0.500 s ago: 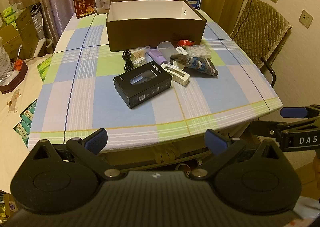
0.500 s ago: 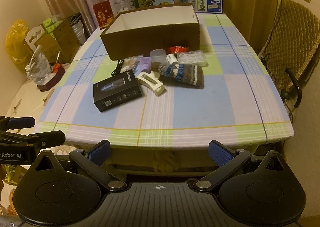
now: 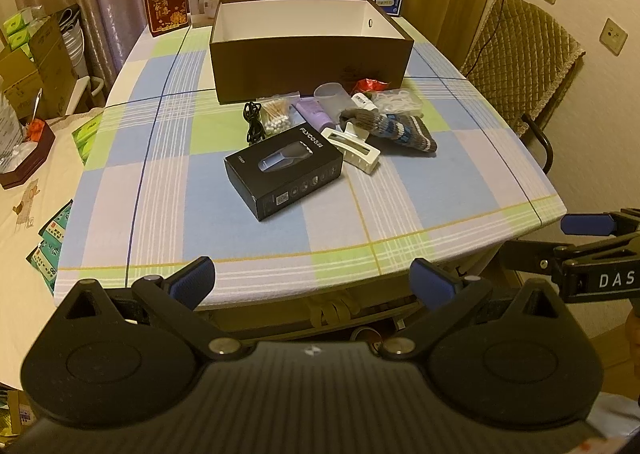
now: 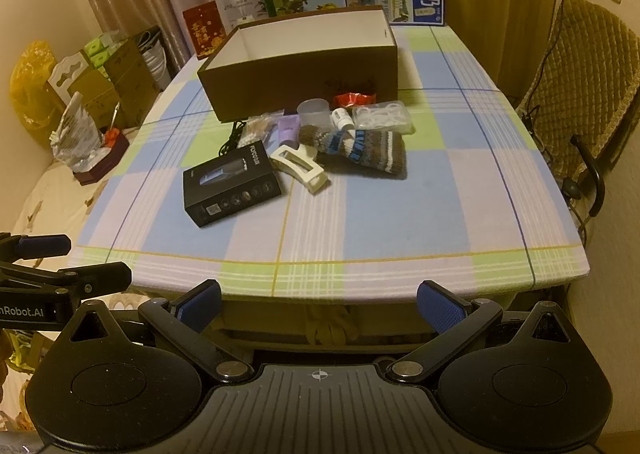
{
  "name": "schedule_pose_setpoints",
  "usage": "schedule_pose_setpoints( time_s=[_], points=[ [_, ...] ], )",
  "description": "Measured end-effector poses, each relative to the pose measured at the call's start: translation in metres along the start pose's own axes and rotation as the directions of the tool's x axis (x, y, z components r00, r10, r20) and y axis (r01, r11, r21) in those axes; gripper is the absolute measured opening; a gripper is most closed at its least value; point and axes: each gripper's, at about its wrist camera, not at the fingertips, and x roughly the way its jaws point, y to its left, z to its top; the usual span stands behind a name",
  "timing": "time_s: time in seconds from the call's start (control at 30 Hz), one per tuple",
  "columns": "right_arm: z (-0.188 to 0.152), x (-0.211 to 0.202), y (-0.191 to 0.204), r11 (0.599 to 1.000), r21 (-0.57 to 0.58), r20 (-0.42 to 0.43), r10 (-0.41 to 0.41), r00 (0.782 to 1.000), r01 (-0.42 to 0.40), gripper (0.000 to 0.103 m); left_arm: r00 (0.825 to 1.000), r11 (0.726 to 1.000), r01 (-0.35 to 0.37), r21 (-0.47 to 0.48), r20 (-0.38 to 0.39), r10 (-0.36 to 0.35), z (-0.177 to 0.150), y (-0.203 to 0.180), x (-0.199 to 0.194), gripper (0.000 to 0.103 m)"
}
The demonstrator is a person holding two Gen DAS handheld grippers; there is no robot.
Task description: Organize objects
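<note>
Currently, step: both tongs hovering short of the tabletop edge; nothing being grasped yet.
Left tongs: standing wide open, empty.
Right tongs: standing wide open, empty.
Objects: black shaver box, white hair claw and knitted sock lying clustered before the empty brown box.
Next move: likely reaching forward, closing on one item.

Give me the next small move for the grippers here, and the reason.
Probably advance the left gripper toward the black shaver box. Both the left and the right gripper are open, empty and short of the table edge. The brown storage box looks empty, the loose items lie in front of it, and the shaver box is nearest, with clear sides.
</note>
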Motion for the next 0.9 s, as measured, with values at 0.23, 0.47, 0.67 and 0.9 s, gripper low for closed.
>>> schedule_pose_setpoints(
  time_s=[0.23, 0.47, 0.67, 0.9],
  points=[
    [0.007, 0.005, -0.004, 1.0, -0.002, -0.009, 0.004, 1.0, -0.004, 0.101, 1.0, 1.0, -0.001, -0.004, -0.005, 0.001, 0.005, -0.001, 0.005, 0.102],
    [0.011, 0.011, -0.008, 1.0, 0.0, -0.013, 0.007, 1.0, -0.007, 0.101, 1.0, 1.0, 0.001, -0.003, -0.013, -0.001, 0.011, -0.002, 0.012, 0.102],
    [0.014, 0.013, -0.011, 1.0, 0.002, -0.017, 0.01, 1.0, -0.01, 0.101, 1.0, 1.0, 0.002, -0.002, -0.02, -0.002, 0.017, -0.003, 0.018, 0.102],
    [0.024, 0.02, -0.019, 1.0, 0.004, -0.018, 0.022, 1.0, -0.021, 0.101, 1.0, 1.0, 0.005, -0.004, -0.028, -0.005, 0.024, -0.003, 0.026, 0.102]
  ],
)
